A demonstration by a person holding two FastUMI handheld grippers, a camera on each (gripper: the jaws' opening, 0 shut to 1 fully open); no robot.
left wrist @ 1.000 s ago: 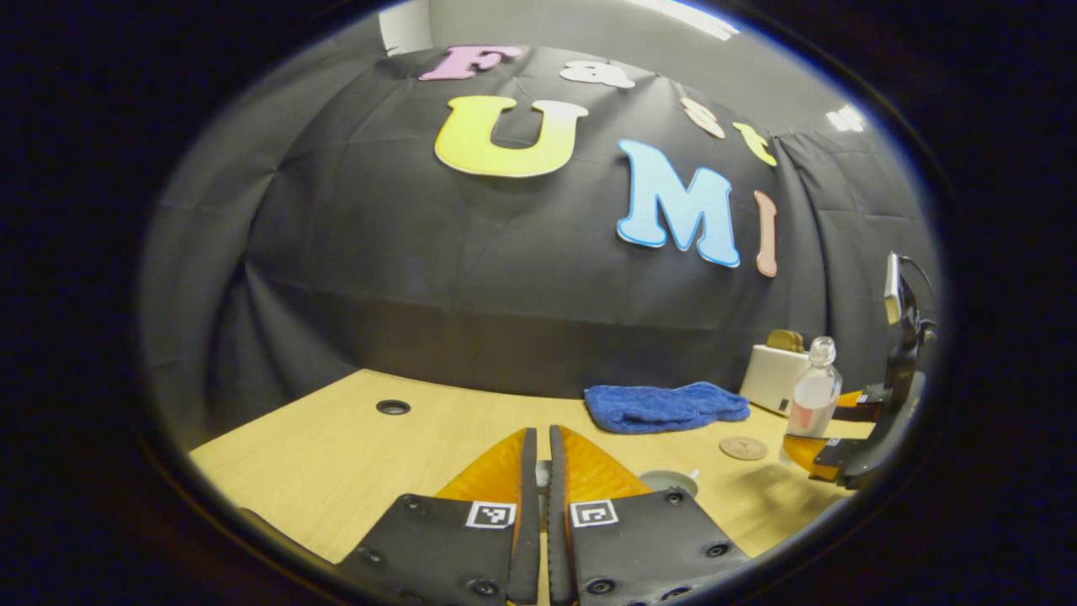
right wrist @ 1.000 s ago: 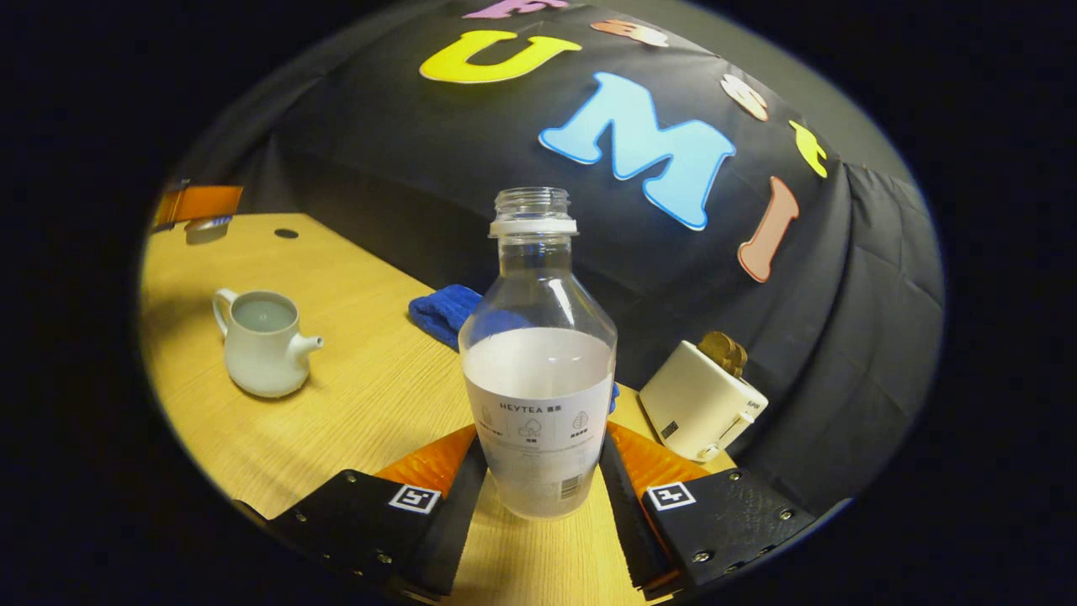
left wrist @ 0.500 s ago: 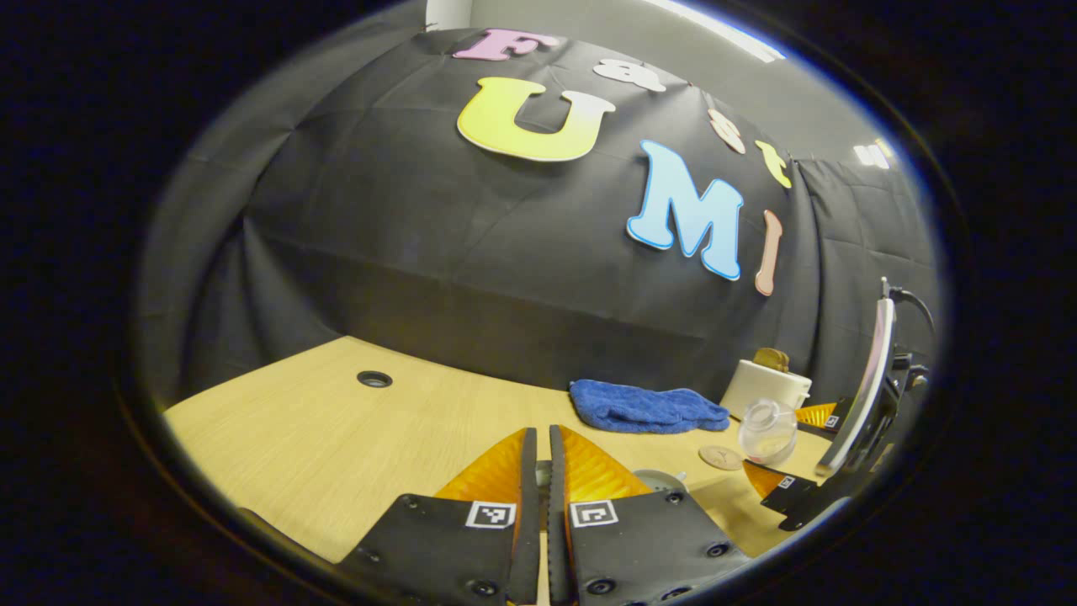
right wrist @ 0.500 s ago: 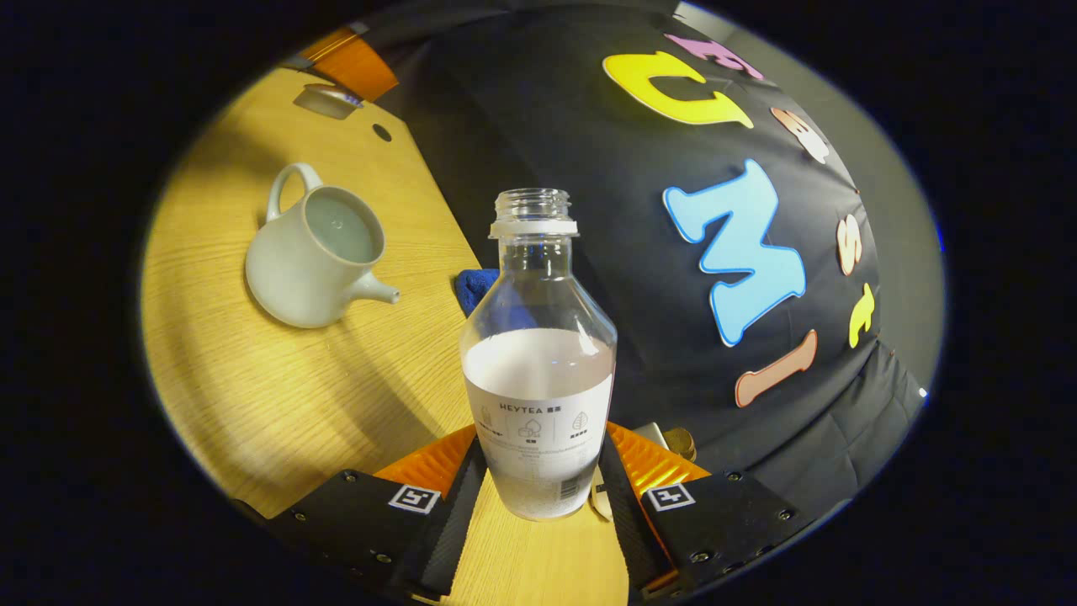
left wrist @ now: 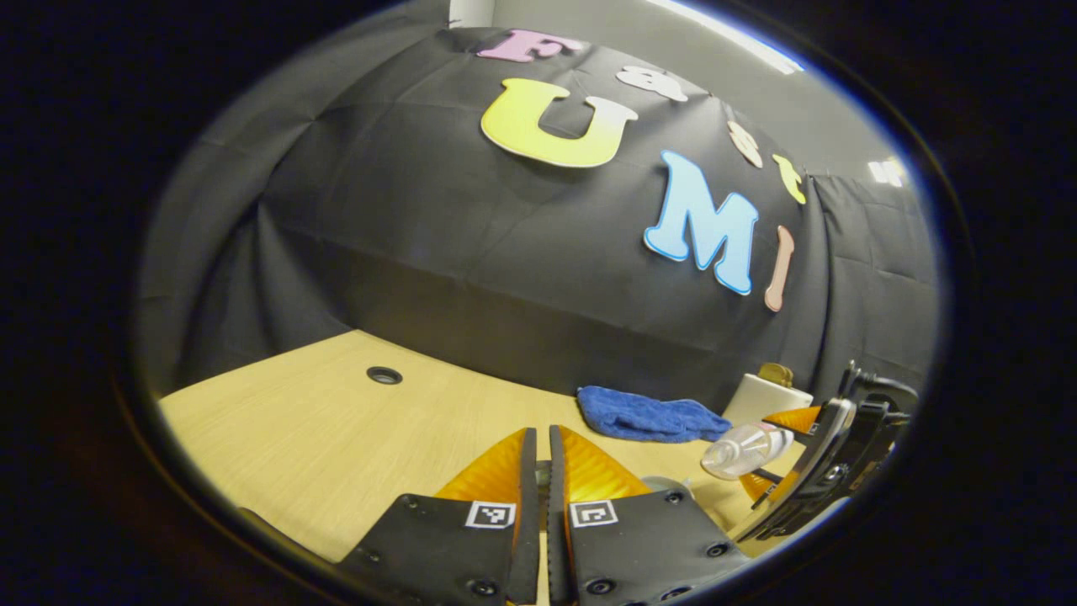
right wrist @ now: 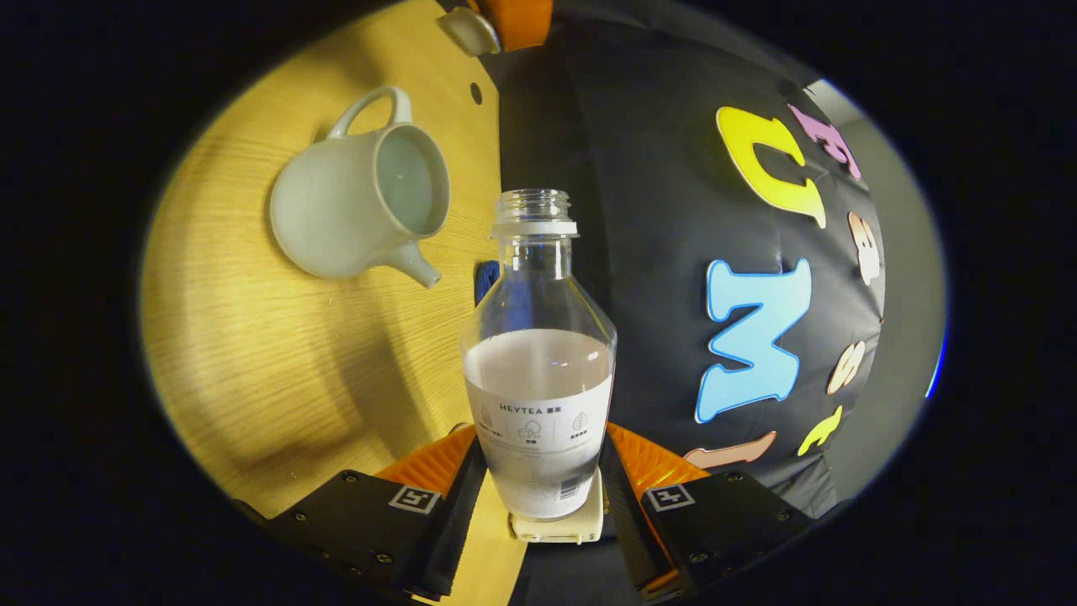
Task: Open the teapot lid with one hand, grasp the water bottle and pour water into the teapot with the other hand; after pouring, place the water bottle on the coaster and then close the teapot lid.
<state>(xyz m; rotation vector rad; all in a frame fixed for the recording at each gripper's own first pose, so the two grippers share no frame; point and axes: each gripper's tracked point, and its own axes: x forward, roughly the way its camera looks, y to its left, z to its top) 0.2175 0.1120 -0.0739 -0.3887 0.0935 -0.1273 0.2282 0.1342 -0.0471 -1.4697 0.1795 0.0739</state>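
- Left gripper view: the left gripper sits at 6 o'clock, its fingers drawn nearly together; whether they pinch something I cannot tell.
- Just past its tips, at 5 o'clock, a pale rounded rim peeks out; too little shows to name it.
- At 4 o'clock the right gripper carries the bottle tipped on its side, neck pointing left above the table.
- Behind it lie a blue towel and a toaster.
- Right gripper view: the right gripper clamps the bottle by its lower body, both fingers pressed on it, cap off, partly filled.
- At 10 o'clock the teapot stands lidless on the table, spout toward the bottle's neck.
- At 12 o'clock the left gripper shows with a pale piece at its tips.
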